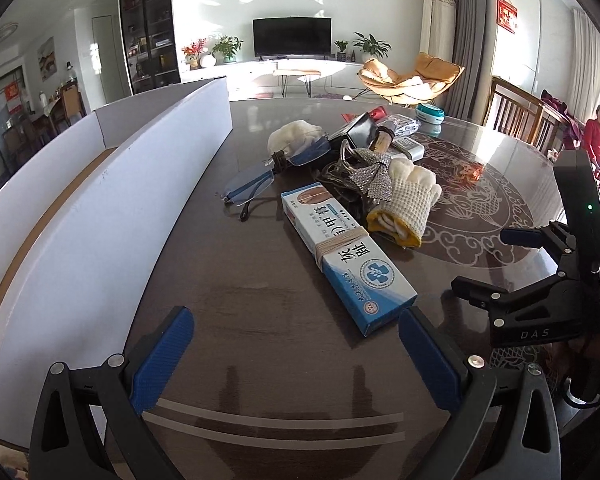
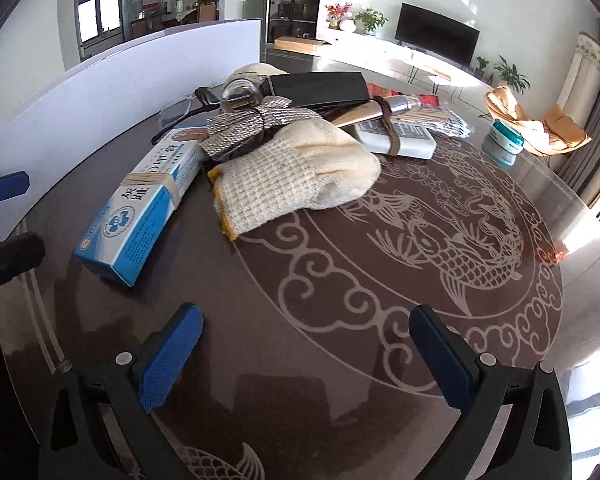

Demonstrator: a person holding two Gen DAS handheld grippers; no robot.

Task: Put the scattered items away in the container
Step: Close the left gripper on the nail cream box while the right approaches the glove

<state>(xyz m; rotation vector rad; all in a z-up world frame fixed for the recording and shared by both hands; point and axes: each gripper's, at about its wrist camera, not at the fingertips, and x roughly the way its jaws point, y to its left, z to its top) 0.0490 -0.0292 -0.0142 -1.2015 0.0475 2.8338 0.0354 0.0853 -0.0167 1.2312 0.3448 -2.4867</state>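
Several loose items lie heaped on the dark table [image 2: 340, 360], just right of the white container [image 1: 112, 216], whose long wall curves along the table's left side. Nearest the grippers is a blue and white box [image 1: 342, 258] bound with twine, lying flat and pointing toward the left gripper [image 1: 296, 356]. Its far end touches the heap: a knit glove [image 2: 300, 172] with a yellow cuff just beside it, a sparkly bow [image 2: 246, 126] resting on the glove's edge, and rimless glasses [image 1: 256, 184] beside the container wall. Behind these lie a black case [image 2: 320, 88], a second pale glove [image 1: 294, 136], a slim tube [image 2: 380, 112] strapped across a white block [image 2: 400, 140], and what may be a striped packet farther back, though it is too blurred to be sure. A teal-lidded jar [image 2: 506, 142] stands well apart near the far edge. Both tongs hover low over bare tabletop, jaws spread wide and holding nothing: the left just short of the box's near end, the right gripper [image 2: 306, 352] over the fish pattern inlaid in the table, near the glove's cuff. From the left wrist view the right gripper [image 1: 496, 260] shows at the right edge, also gaping.
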